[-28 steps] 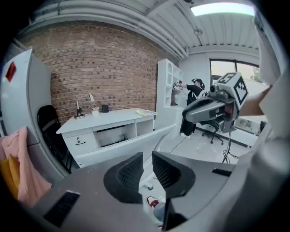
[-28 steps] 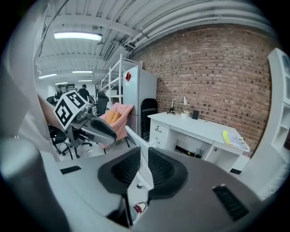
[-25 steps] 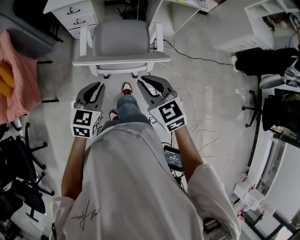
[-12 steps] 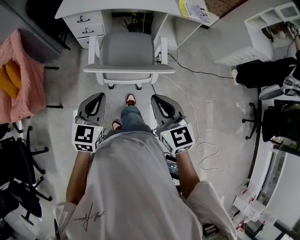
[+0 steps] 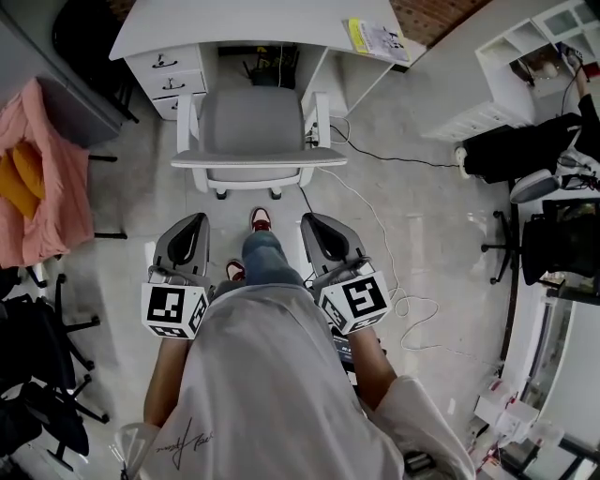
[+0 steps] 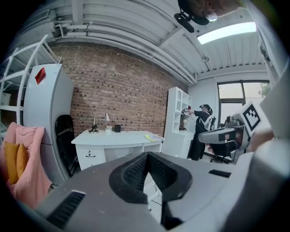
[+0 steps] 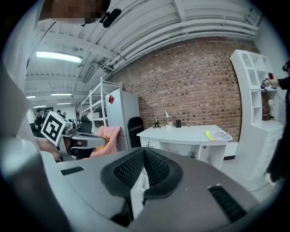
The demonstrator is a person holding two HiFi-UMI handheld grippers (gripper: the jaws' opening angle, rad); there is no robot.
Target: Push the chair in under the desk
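L gripper [image 5: 190,225] & R gripper [image 5: 317,227] backed off chair [image 5: 255,122], jaws now closed, empty.

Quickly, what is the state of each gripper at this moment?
Left gripper: closed, jaws just came together, holding nothing.
Right gripper: closed, jaws just came together, holding nothing.

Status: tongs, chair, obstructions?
Left tongs and right tongs shut, empty, off the chair. Chair at desk opening, not fully in. Cable lies alongside.

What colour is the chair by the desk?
The chair has a grey seat and a white frame; the head view shows it best.
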